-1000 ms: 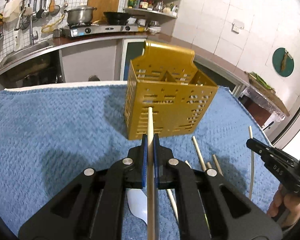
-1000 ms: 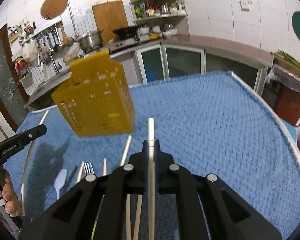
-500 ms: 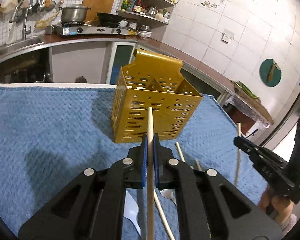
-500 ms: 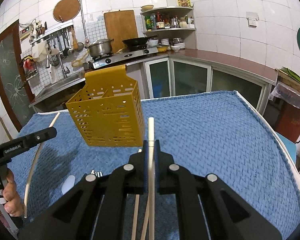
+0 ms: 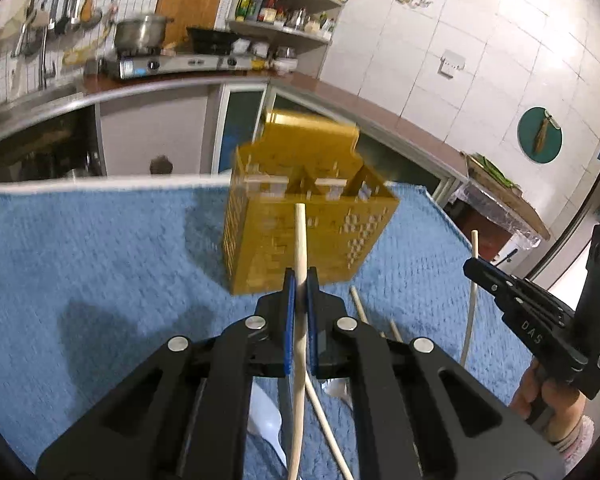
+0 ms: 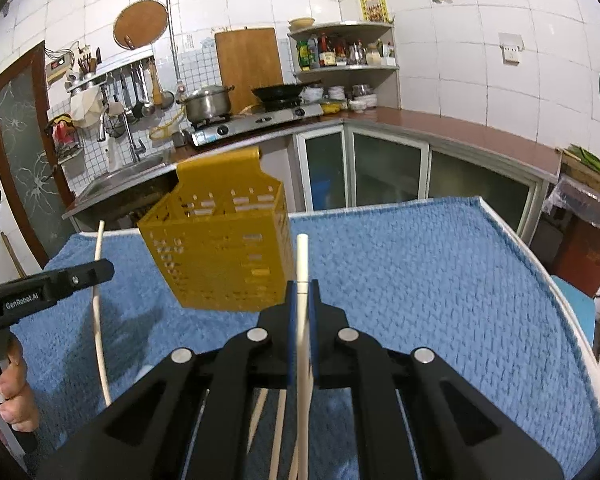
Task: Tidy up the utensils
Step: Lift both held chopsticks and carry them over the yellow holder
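Observation:
A yellow perforated utensil caddy [image 5: 308, 216] stands upright on the blue towel [image 5: 100, 280], straight ahead in the left wrist view. My left gripper [image 5: 299, 276] is shut on a pale wooden chopstick [image 5: 301, 236], whose tip points at the caddy's front wall. To the right, the right gripper [image 5: 476, 270] holds another chopstick [image 5: 473, 300] upright. In the right wrist view my right gripper [image 6: 302, 284] is shut on its chopstick [image 6: 302, 252], just right of the caddy [image 6: 220, 240]. The left gripper [image 6: 104, 270] shows at the left edge with its chopstick [image 6: 98, 320].
Loose chopsticks [image 5: 358, 304] and a white spoon [image 5: 266, 416] lie on the towel beneath the grippers. The table's right edge [image 6: 540, 264] drops off to the floor. A person's hand [image 6: 16, 392] grips the left handle. Kitchen counter, sink and stove run behind the table.
Both grippers stay shut on their chopsticks. The right one has risen a little and swung, bringing the caddy closer to the centre of its view. The left view has tilted slightly.

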### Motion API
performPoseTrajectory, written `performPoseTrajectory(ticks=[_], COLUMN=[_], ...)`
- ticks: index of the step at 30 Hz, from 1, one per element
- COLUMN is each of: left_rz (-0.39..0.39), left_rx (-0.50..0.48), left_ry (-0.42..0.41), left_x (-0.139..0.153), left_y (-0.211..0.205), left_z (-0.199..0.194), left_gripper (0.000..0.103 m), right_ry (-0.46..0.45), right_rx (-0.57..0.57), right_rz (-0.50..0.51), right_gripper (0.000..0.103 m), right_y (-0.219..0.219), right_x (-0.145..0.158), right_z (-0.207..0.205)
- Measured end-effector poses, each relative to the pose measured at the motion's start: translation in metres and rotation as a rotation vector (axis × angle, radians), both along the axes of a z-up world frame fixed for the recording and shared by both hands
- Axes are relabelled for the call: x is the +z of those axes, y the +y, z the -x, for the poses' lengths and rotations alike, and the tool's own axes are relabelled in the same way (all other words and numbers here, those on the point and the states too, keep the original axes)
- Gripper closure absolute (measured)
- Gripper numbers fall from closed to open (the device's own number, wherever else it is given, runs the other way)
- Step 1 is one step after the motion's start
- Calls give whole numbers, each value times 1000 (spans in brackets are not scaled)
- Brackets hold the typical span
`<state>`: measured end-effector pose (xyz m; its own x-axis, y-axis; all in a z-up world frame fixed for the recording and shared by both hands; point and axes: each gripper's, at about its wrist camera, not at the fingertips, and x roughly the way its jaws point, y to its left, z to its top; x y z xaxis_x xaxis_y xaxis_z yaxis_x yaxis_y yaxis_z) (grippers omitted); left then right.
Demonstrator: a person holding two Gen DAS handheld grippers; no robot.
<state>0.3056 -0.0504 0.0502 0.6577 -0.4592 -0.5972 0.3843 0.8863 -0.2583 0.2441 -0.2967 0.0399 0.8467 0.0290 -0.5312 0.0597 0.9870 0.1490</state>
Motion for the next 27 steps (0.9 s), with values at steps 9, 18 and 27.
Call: performPoseTrajectory(ticks=[9,18,27], left_rz=[33,9,4], left_rx=[17,109,201], left_ry=[-137,-270,-369], left_x=[69,134,143], left_y=[1,-14,-28], left_z=[-7,-34,-69], left_gripper=[99,99,99], right_ry=[-122,-287,-439], right_rx=[19,21,14], right_rz=[-8,-2,5], right_gripper=[97,97,97], right_y=[0,9,19], right_x=[61,134,146], right_z=[-20,-54,-84])
